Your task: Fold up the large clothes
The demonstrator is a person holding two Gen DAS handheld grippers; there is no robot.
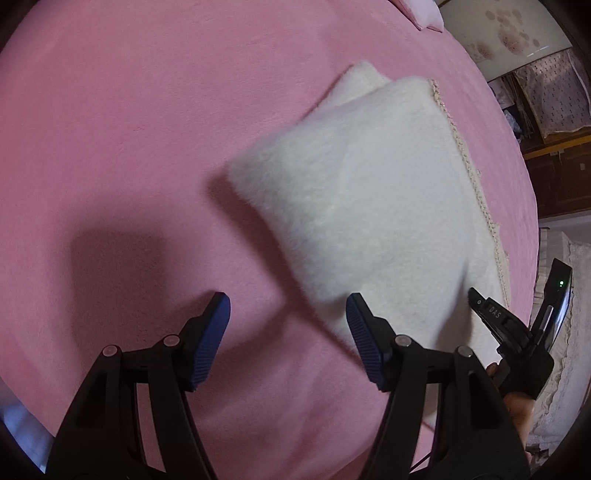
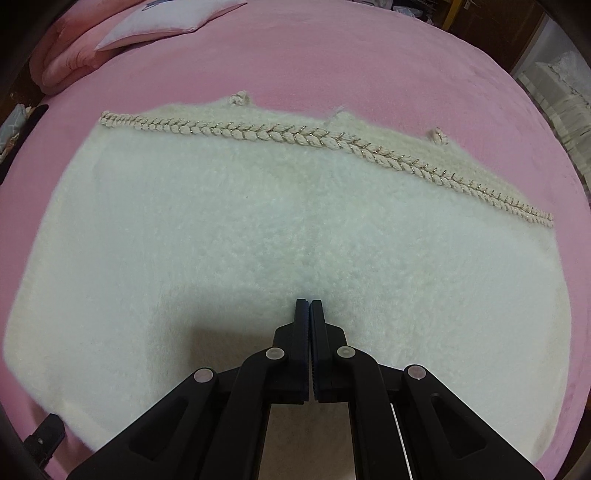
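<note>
A white fluffy garment [image 1: 369, 206] lies folded flat on the pink bed [image 1: 129, 129], with a braided trim [image 1: 476, 188] along its right edge. My left gripper [image 1: 289, 321] stands open above the sheet at the garment's near left corner. Nothing is between its blue pads [image 1: 212, 339], and the right pad overlaps that corner. In the right wrist view the garment [image 2: 258, 229] fills the picture, its braided trim [image 2: 295, 134] along the far edge. My right gripper [image 2: 308, 306] is shut over the near part of the fabric, with nothing seen between its fingers. It also shows in the left wrist view as the right gripper [image 1: 474, 295], held by a hand [image 1: 521, 406].
A pale pillow [image 2: 166, 22] and a folded pink blanket [image 2: 62, 66] lie at the far left of the bed. Beyond the bed's right side stand a wooden cabinet [image 1: 557, 173] and white lace cloth [image 1: 565, 369]. Bare pink sheet spreads left of the garment.
</note>
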